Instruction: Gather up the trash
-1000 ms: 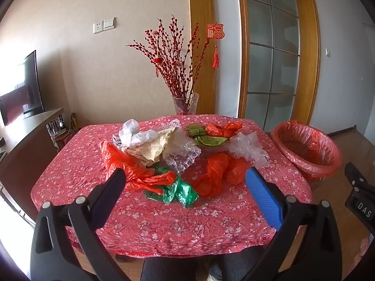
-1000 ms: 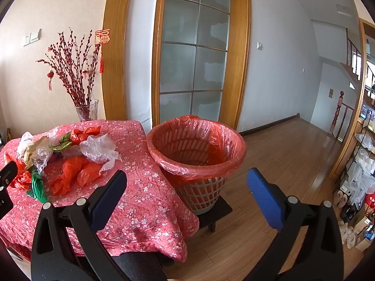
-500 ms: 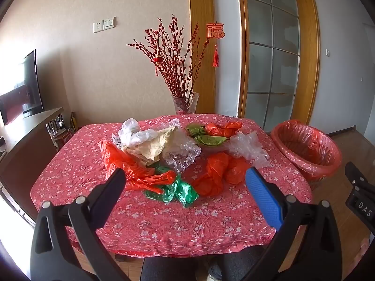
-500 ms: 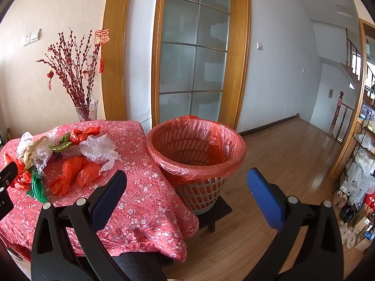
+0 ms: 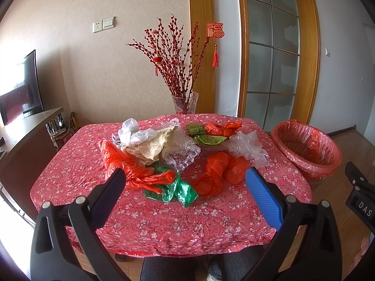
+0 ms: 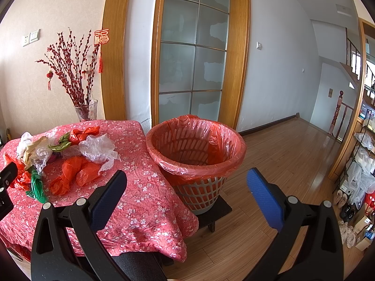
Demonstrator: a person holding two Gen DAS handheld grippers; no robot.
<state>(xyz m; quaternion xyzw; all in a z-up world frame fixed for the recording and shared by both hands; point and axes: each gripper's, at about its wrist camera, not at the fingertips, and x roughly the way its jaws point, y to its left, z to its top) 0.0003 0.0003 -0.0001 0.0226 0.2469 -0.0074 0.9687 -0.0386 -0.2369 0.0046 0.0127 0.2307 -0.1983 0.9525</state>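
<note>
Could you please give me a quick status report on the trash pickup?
Left hand-held gripper open, empty; right hand-held gripper likewise. Bags all on table; bin looks empty. Nothing in the way.

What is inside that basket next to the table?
The basket holds a red plastic liner draped over its rim. No trash shows in the part visible; the very bottom is hidden by the near rim.

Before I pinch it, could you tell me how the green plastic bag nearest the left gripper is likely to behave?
The green plastic bag looks thin and crumpled, so it should be floppy and probably very light. Its film looks glossy, so it may slip unless pinched at a bunched fold. It touches the orange bag beside it, which might drag along.
</note>
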